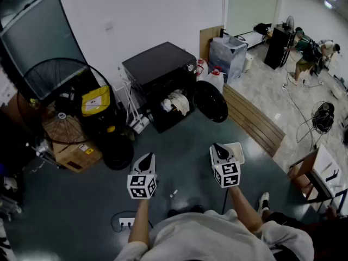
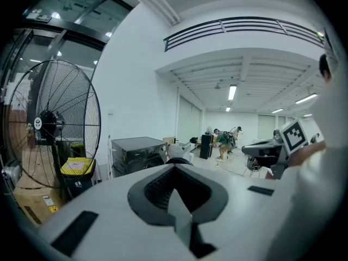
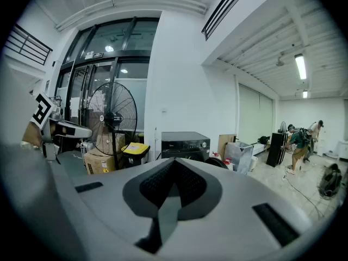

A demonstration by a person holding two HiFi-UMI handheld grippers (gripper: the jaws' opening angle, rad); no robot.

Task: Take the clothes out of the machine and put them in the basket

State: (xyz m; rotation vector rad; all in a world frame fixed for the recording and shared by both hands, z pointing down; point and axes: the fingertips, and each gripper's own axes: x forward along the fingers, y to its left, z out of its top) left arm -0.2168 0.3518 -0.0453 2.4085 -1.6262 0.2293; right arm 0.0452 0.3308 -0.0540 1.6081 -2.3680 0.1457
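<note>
Beside the white wall, the machine stands on dark floor.

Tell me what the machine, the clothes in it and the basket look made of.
Machine: dark, smooth casing with a dull sheen, likely painted metal or plastic.
Clothes: pale, soft fabric, since they bunch and droop from the drum opening.
Basket: white and rigid-looking with a straight rim, probably plastic; too small to be sure.

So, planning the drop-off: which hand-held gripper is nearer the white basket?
Right. The right hand-held gripper hangs right beside the white basket; the left hand-held gripper is farther left.
</note>
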